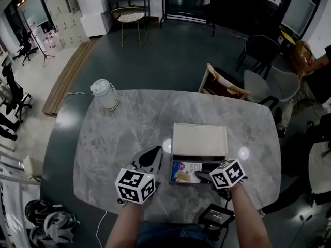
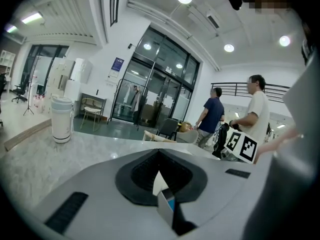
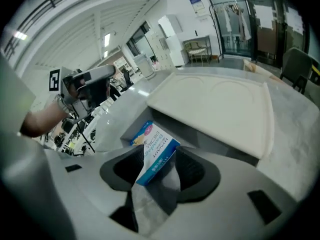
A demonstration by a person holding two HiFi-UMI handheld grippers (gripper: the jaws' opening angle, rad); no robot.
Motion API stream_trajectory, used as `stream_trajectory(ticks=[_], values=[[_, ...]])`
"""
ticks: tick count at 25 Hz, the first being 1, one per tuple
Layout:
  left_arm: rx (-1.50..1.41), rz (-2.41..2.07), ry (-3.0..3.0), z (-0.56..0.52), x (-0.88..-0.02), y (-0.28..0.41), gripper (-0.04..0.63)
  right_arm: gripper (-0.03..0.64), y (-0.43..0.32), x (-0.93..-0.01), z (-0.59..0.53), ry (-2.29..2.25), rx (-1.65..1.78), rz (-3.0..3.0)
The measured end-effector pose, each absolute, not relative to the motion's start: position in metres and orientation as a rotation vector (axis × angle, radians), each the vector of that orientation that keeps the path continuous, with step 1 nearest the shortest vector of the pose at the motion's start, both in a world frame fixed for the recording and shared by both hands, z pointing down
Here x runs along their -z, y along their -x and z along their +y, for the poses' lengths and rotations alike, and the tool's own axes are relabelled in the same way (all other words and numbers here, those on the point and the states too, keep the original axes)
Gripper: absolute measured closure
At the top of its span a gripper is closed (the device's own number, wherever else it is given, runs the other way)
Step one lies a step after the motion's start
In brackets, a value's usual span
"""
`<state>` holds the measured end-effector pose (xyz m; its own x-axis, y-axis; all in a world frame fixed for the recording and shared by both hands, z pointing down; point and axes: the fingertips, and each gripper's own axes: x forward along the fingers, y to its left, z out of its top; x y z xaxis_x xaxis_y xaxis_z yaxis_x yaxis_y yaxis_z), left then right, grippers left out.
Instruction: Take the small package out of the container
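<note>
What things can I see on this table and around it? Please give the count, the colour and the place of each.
table: one, grey marble, centre
bottle: one, white, table's far left part
box: one, white, lid open, on the table near the person
package: one, blue and white, in the open box
chair: one, wooden, behind the table
stool: one, pale wire, far back
left gripper: one, black, left of the box
right gripper: one, black, shut on the package

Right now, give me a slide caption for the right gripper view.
Right gripper grips the tilted small package at the open container's mouth, on a marble table.
</note>
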<state>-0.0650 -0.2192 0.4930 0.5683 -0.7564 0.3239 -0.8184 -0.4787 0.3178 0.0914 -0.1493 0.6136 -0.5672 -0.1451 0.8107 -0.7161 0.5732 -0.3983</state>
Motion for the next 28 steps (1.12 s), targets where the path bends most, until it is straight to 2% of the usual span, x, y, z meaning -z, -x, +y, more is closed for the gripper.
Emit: stream_trajectory(ticks=[5, 9, 15, 28], values=[[-0.192, -1.258, -2.394, -0.212, -0.484, 0.058, 0.584, 0.436, -0.083, -0.593, -0.151, -0.798, -0.890, -2.182], [-0.200, -1.251, -2.405, -0.206, -0.482, 0.053, 0.584, 0.445, -0.078, -0.583, -0.156, -0.963, -1.052, -2.224], [-0.215, -1.251, -2.418, -0.193, -0.479, 0.048, 0.584, 0.494, -0.086, -0.583, -0.162, -1.267, -1.319, -2.156], [-0.201, -1.315, -2.406, -0.175, -0.472, 0.069, 0.584, 0.517, -0.079, -0.592, -0.151, -1.112, -1.522, -1.980]])
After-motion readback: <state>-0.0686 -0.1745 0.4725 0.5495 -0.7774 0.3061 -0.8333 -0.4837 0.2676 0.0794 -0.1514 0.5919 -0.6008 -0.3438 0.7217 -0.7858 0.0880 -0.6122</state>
